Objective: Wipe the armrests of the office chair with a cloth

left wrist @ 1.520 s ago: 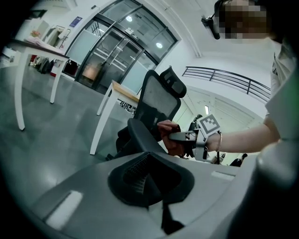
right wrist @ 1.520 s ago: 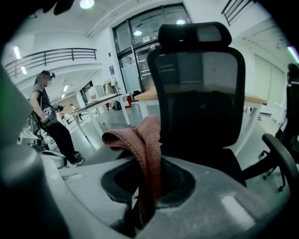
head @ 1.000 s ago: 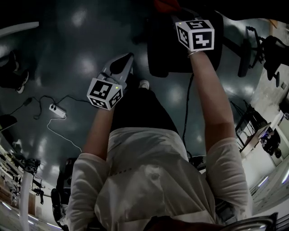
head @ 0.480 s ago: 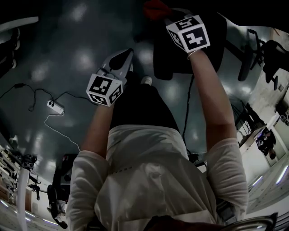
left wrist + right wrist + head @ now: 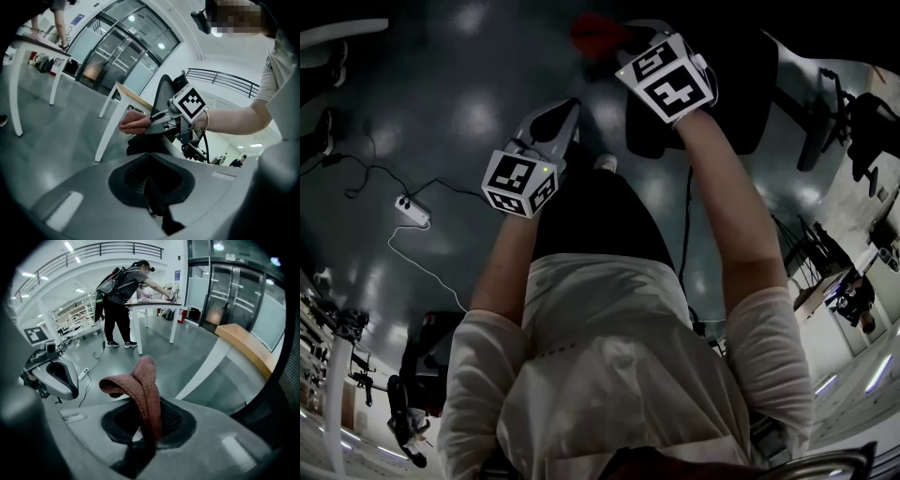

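By the chair (image 5: 741, 94), right gripper (image 5: 626, 37) outstretched, clamping cloth (image 5: 595, 30); left gripper (image 5: 565, 112) nearer.

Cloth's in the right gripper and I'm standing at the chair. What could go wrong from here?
1. The right gripper pinches only a narrow fold of the red cloth. The rest flops loose, so it may slip out under wiping pressure.
2. The office chair looks dark in the head view and no armrest shows clearly, so the wipe could miss.
3. A corded power strip lies on the floor left of the person; a sideways step could snag it.
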A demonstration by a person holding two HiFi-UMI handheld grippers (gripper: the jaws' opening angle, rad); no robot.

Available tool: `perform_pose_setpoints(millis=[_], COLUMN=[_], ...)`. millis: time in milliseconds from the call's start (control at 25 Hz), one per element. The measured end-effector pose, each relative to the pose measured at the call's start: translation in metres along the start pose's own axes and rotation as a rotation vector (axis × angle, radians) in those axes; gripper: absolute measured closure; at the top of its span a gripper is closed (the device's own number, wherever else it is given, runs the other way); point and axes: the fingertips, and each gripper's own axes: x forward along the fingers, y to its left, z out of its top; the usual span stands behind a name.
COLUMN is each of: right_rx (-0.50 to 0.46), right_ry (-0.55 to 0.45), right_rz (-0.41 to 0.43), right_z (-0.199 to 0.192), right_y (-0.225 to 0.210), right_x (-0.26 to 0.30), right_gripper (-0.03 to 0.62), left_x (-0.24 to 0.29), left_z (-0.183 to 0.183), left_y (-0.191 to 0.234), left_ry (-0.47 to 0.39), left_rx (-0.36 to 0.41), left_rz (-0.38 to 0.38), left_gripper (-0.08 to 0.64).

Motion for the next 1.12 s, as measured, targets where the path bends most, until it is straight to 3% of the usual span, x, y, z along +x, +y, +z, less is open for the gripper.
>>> perform_pose_setpoints(millis=[240, 520, 680, 1120], right_rx=[-0.146, -0.233, -0.340, -0.491], right_ry=[0.005, 0.015, 0.030, 0.041], right_rz=[0.017, 0.061, 0.046, 0.059], right_z=[-0.007, -0.023, -0.037, -0.080], right_y=[0.036, 0.078, 0.102, 0.159], right_x=[0.000, -0.010, -0.017, -0.041], right_gripper=[0.540, 0.540, 0.540, 0.541], left_x=[-0.014, -0.032, -0.049, -0.080], left_z=[-0.003, -0.018, -0.032, -0.075], left_y=[-0.001, -0.014, -0.025, -0.057], left_ry=[-0.027, -0.063, -0.083, -0.120], left_rx=[-0.004, -0.022, -0.031, -0.066], left_rz=[0.039, 0.082, 0.114, 0.171], left_gripper=[0.548, 0.548, 0.548, 0.548])
